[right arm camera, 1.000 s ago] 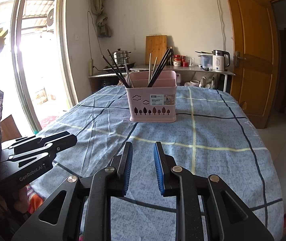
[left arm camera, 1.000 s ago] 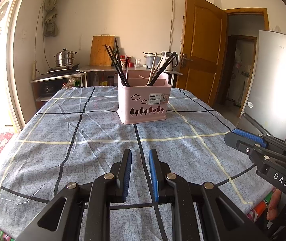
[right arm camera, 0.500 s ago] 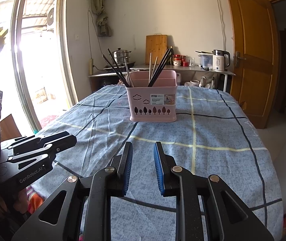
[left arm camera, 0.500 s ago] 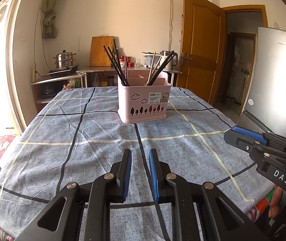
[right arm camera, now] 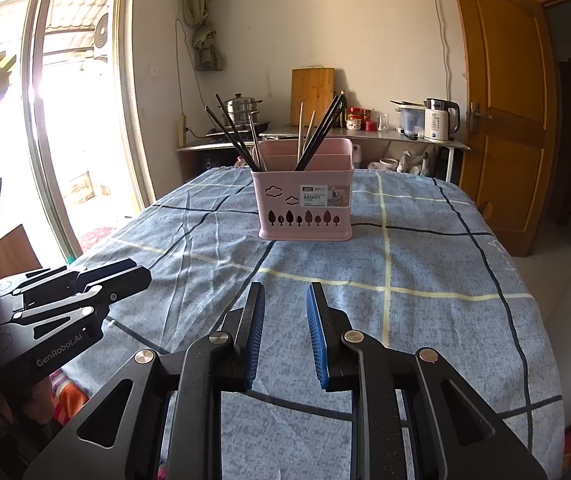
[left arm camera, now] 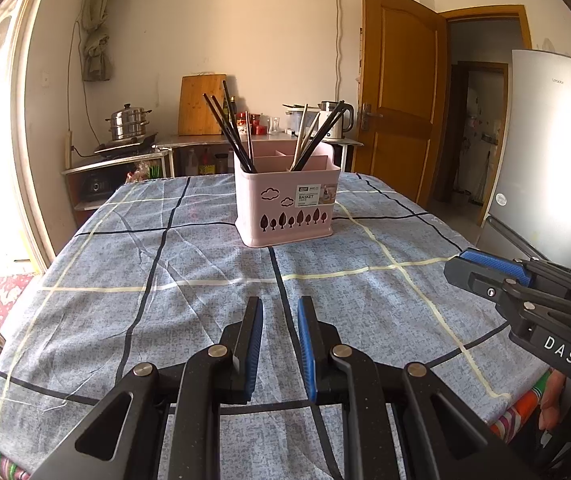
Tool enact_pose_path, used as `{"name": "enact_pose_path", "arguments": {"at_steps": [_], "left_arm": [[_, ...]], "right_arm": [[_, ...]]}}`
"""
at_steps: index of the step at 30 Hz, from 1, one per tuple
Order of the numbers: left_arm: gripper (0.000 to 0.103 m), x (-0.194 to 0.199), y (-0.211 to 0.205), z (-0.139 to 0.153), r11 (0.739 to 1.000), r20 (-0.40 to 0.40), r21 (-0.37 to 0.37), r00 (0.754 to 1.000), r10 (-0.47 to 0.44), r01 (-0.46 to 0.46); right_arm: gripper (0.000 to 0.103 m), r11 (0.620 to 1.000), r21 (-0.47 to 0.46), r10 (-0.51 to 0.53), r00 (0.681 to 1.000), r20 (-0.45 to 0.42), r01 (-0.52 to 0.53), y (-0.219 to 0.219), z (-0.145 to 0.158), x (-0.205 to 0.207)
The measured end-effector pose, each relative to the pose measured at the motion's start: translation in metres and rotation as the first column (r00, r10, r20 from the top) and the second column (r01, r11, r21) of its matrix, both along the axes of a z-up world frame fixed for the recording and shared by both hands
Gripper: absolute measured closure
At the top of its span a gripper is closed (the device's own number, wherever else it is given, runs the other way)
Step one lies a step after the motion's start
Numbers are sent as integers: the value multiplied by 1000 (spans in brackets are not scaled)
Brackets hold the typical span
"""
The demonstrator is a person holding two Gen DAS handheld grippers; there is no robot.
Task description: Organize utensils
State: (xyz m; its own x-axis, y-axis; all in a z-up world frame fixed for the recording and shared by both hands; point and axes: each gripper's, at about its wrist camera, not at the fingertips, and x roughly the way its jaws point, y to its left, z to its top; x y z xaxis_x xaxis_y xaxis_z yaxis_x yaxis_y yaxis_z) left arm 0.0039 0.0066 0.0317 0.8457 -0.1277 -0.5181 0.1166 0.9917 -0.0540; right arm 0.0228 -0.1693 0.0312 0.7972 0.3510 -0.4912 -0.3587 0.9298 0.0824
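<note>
While both jaws stand narrowly parted and empty, pink basket (left arm camera: 285, 204) well ahead, chopsticks (left arm camera: 229, 134) inside.

A: Back wall?
B: Bamboo cutting board (left arm camera: 200, 105) leaning upright on the counter; stacked steel steamer pot (left arm camera: 128, 122) to its left on a stove.
A: Right of that?
B: White electric kettle (right arm camera: 440, 120) on the metal side table, brown wooden door (left arm camera: 399, 110) ajar, silver refrigerator (left arm camera: 549, 148) beside it.
A: Underfoot?
B: Blue-grey grid-lined tablecloth (right arm camera: 425, 280), creased.
</note>
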Motion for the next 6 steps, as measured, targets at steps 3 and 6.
{"name": "enact_pose_path", "arguments": {"at_steps": [3,6], "left_arm": [[86,0,1,1,1000,3,2,1000,2,-2],[86,-1,1,1,1000,5,5,1000,5,-5]], "right_arm": [[81,1000,1,0,1000,-1,0,0,0,0],[81,1000,1,1,1000,-3,-1,0,0,0]]}}
